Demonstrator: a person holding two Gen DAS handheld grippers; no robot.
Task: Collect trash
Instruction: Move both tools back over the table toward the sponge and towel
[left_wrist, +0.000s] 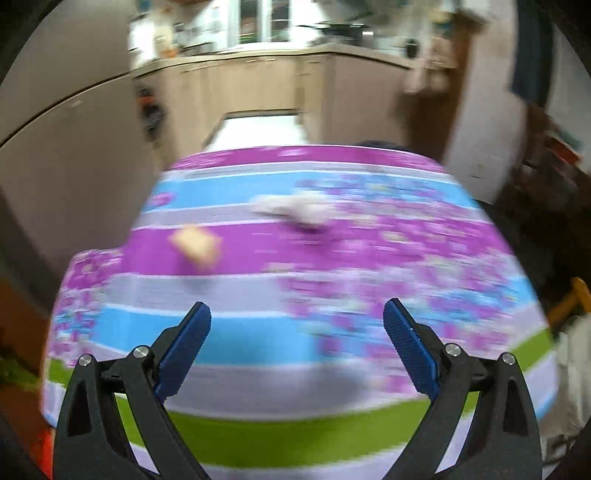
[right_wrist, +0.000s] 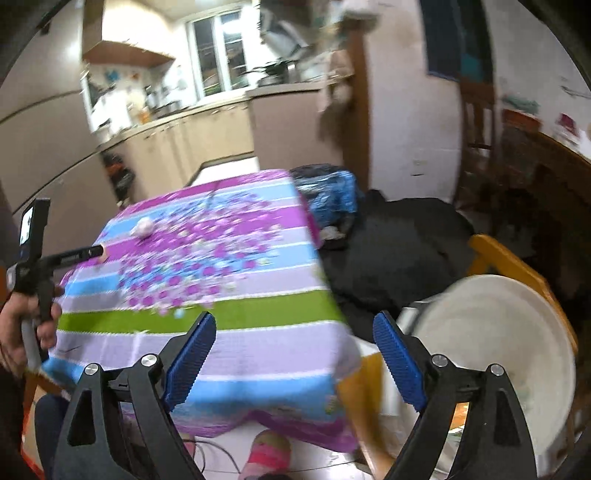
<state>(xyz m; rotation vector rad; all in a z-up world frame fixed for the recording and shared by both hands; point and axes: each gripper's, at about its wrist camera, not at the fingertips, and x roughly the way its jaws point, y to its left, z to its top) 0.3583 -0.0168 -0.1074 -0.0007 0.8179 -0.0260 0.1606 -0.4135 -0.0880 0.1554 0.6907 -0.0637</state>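
A table under a striped, flowered tablecloth (left_wrist: 295, 376) fills both views. Only the right wrist view shows the white basin (right_wrist: 491, 354), the blue bag (right_wrist: 332, 195) and the person's left hand (right_wrist: 22, 328) gripping its handle. The left gripper (left_wrist: 297, 314) and right gripper (right_wrist: 294, 325) slant down, spread, nothing between. On the cloth, well ahead, lie a white wad (left_wrist: 295, 210) and a tan scrap (left_wrist: 195, 243).

I see a table covered with a striped cloth (right_wrist: 236, 332) in purple, blue and green. To its right, a big white basin (right_wrist: 509, 350) rests on a yellow chair (right_wrist: 506, 258). Behind the table are beige kitchen cabinets (right_wrist: 207, 136) and a bright window (right_wrist: 219, 51).
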